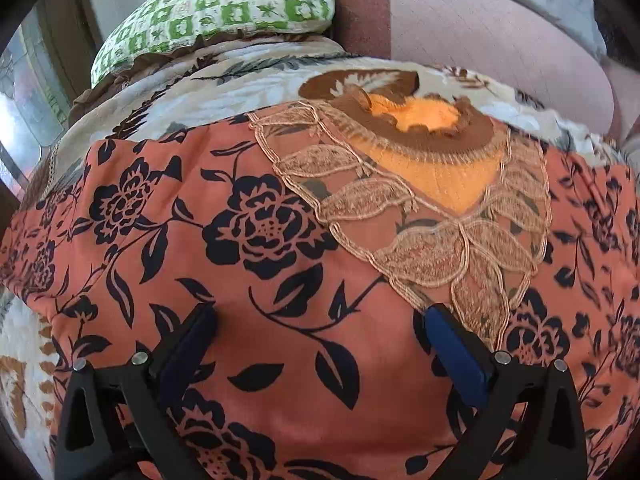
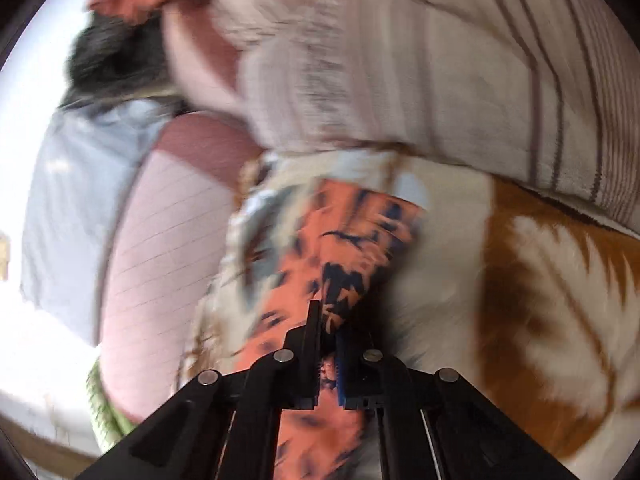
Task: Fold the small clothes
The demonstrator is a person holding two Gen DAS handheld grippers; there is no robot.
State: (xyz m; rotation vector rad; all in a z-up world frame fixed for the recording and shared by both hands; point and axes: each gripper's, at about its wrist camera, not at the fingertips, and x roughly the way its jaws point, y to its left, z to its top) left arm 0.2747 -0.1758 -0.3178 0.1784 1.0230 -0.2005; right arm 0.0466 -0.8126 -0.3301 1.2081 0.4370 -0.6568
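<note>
An orange garment with black flowers [image 1: 260, 220] lies spread flat on a bed. Its lace-trimmed neckline [image 1: 400, 216] is at the upper right in the left wrist view. My left gripper [image 1: 320, 314] hovers close over the cloth, open, with its blue-padded fingers [image 1: 452, 344] wide apart and nothing pinched between them. In the blurred right wrist view, a narrow strip of the same orange garment [image 2: 352, 240] runs away from my right gripper [image 2: 328, 320]. That gripper is shut on the cloth's edge, and the fabric passes between its closed pads.
A cream, brown and orange floral blanket [image 1: 200, 80] covers the bed under the garment. A green-checked pillow [image 1: 224, 4] and a pink cushion [image 1: 480, 40] lie at the far side. Striped white cloth [image 2: 440, 60] fills the top of the right wrist view.
</note>
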